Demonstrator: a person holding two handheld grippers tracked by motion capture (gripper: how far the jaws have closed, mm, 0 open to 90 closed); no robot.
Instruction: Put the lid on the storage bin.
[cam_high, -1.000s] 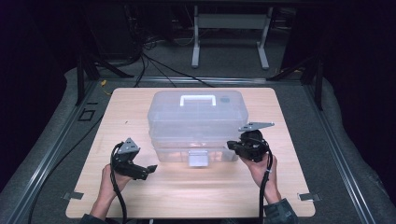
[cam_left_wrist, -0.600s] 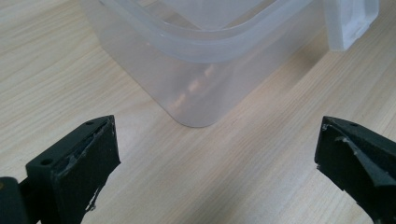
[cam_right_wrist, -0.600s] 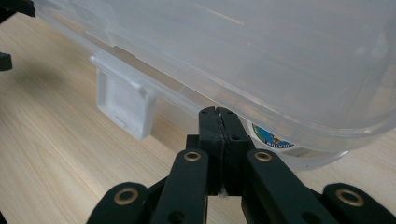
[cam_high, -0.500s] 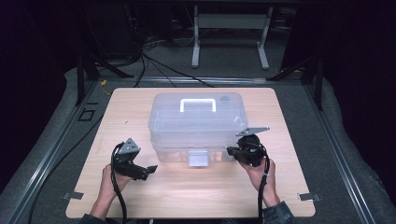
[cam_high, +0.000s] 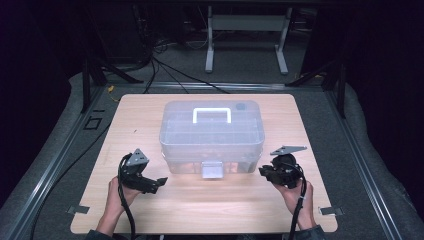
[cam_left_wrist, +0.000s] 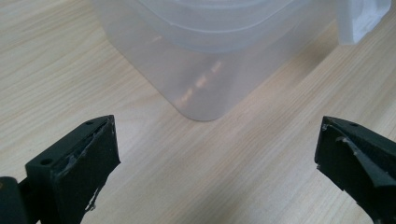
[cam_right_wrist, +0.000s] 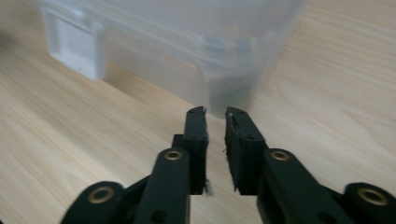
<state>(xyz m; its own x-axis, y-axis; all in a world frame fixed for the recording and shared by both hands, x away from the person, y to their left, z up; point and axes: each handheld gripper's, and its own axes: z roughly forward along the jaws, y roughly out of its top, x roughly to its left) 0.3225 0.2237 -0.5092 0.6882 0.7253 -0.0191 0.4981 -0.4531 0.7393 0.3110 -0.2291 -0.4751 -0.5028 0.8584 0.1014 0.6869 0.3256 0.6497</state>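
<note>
The clear plastic storage box (cam_high: 212, 137), lid shut and white handle (cam_high: 212, 115) on top, stands on the tabletop (cam_high: 150, 115) between the two grippers and just ahead of both. Its white front latch (cam_high: 212, 169) hangs down at the near wall. The right gripper (cam_high: 266, 172) sits low beside the box's near right corner; its jaws have just been opening and now stand a narrow gap apart with nothing between them. The left gripper (cam_high: 159, 183) rests off the near left corner, jaws spread wide over bare wood, the box's rounded corner just ahead.
</note>
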